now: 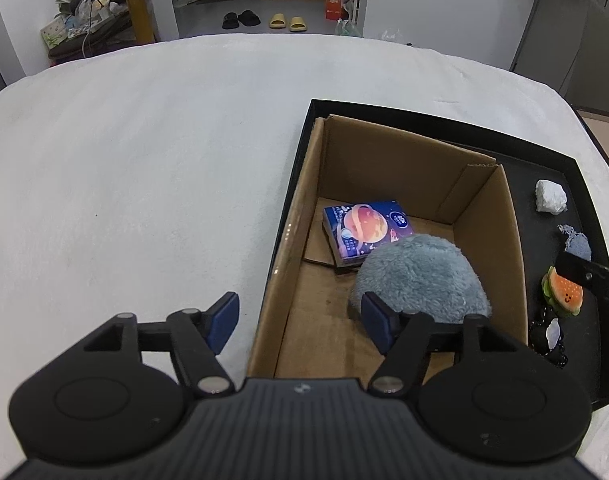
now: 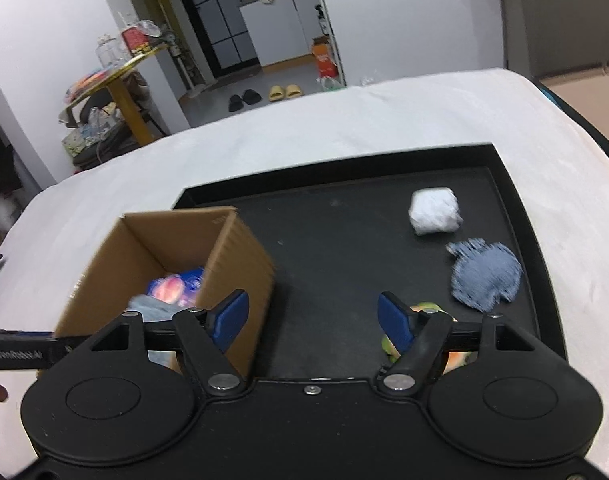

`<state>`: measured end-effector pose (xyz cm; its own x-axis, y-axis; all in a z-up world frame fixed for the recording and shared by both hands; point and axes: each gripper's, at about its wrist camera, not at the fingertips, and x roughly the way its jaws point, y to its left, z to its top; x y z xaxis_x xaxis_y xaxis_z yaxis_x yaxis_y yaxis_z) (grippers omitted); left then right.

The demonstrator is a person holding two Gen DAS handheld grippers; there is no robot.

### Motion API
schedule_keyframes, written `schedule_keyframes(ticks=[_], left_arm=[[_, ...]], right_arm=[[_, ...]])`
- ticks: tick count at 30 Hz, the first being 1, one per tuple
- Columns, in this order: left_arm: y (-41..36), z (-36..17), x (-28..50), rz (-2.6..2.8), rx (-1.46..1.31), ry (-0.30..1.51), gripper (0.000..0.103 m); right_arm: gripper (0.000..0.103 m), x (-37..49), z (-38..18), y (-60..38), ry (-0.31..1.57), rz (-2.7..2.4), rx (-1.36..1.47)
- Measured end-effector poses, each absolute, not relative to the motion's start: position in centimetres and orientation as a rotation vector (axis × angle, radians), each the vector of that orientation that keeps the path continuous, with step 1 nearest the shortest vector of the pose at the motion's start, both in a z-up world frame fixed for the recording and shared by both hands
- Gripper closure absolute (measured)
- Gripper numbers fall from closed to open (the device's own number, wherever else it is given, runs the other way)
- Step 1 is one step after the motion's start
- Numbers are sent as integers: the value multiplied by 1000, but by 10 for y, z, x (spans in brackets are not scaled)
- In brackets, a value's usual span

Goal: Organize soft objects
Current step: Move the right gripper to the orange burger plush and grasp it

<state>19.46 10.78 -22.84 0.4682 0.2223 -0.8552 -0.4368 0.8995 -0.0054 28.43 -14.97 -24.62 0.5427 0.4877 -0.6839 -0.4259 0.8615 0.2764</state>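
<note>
A cardboard box [image 1: 484, 216] [image 2: 240, 248] stands at the left end of a black tray [image 1: 300, 168] [image 2: 344, 248]. Inside it lie a blue tissue pack with a planet print [image 1: 364, 226] [image 2: 180, 286] and a fluffy grey-blue plush [image 1: 420, 276] [image 2: 152, 306]. My left gripper [image 1: 300, 322] is open above the box's near left wall, with nothing between its blue pads. My right gripper [image 2: 312, 320] is open over the tray floor, empty. On the tray lie a white wad [image 1: 550, 197] [image 2: 434, 211], a denim patch [image 1: 578, 242] [image 2: 486, 274] and a burger plush [image 1: 564, 296] [image 2: 426, 308], the last partly hidden behind the right finger.
The tray rests on a white cloth-covered table [image 1: 144, 160] [image 2: 424, 112]. A black cord with a pale charm [image 1: 552, 338] lies by the burger. The right gripper's finger [image 1: 588, 276] reaches in at the edge of the left wrist view. A cluttered yellow side table [image 2: 116, 92] stands beyond.
</note>
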Motion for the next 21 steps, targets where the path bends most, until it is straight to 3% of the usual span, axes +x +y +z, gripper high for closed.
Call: schedule_keyframes(ticks=[6, 16, 19, 21], left_arm=[[98, -229, 199, 416, -216, 1009, 36], [88, -233, 207, 437, -188, 1009, 31], [85, -235, 208, 448, -179, 1008, 29], [82, -236, 211, 455, -159, 1011, 28]], right_arm=[[22, 290, -261, -171, 847, 482, 86], [17, 309, -296, -182, 908, 425, 68], [17, 311, -308, -182, 915, 406, 28], [22, 311, -313, -185, 917, 402, 29]])
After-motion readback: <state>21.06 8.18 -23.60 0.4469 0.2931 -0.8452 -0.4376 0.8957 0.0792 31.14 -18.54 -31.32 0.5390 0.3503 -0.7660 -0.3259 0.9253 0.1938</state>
